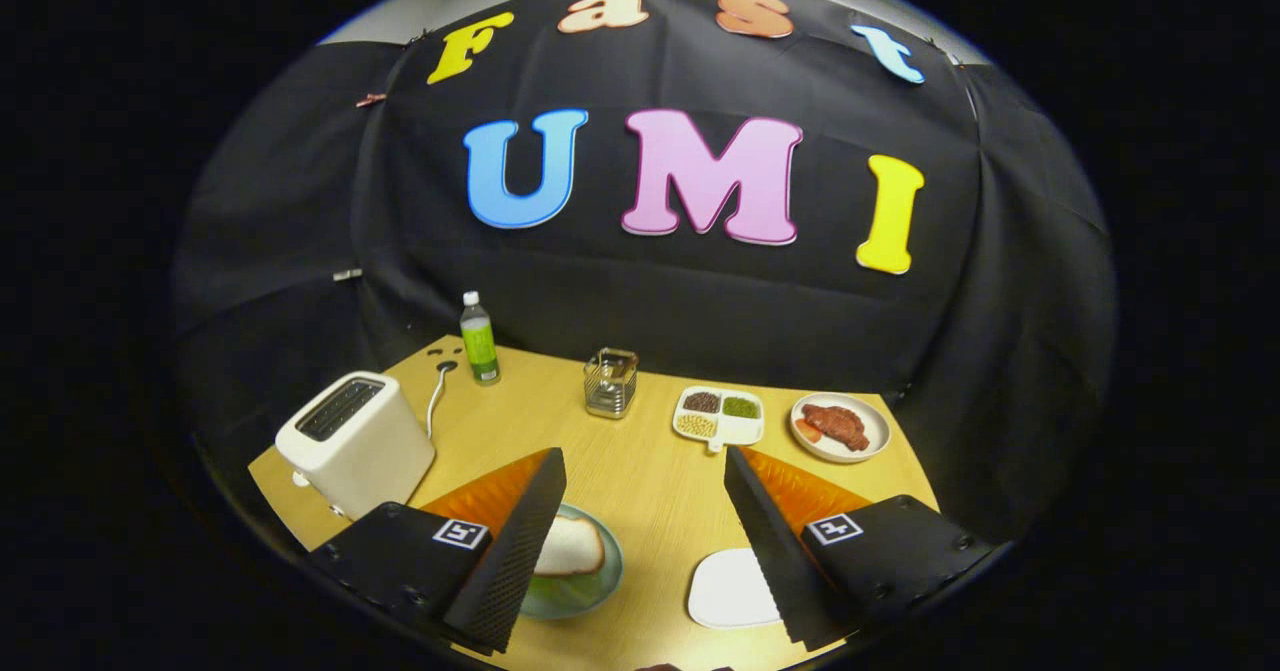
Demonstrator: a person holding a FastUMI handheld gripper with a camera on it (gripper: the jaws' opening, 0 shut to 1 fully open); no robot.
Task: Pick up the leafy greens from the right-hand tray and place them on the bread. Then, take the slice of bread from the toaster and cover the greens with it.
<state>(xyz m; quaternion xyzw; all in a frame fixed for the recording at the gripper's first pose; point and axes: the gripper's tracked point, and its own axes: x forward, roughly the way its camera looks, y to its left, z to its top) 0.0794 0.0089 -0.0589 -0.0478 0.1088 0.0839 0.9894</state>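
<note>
The gripper (645, 471) hangs above the near edge of the pale wooden table (640, 471), its two black ribbed fingers (520, 541) spread wide apart with nothing between them but bare tabletop. Each finger mount carries a small square black-and-white marker; no words can be read on them.

A slice of white bread (572, 548) lies flat on a round green plate (590, 581), tucked just beside and partly behind the left finger, crust curving away from the fingers. A flat white tray (728, 591) sits against the right finger, partly hidden by it; I cannot make out any greens on the part that shows.

A cream-white two-slot toaster (352, 441) stands beyond the left finger, its slots running away towards the cloth wall, cord trailing behind. Whether bread is inside I cannot tell.

Farther back stand a clear bottle with a green label (479, 339), print too small to read, a small glass-and-wire holder (611, 382), a white divided dish of beans and seeds (720, 416) and a round white plate of reddish meat (840, 427).
</note>
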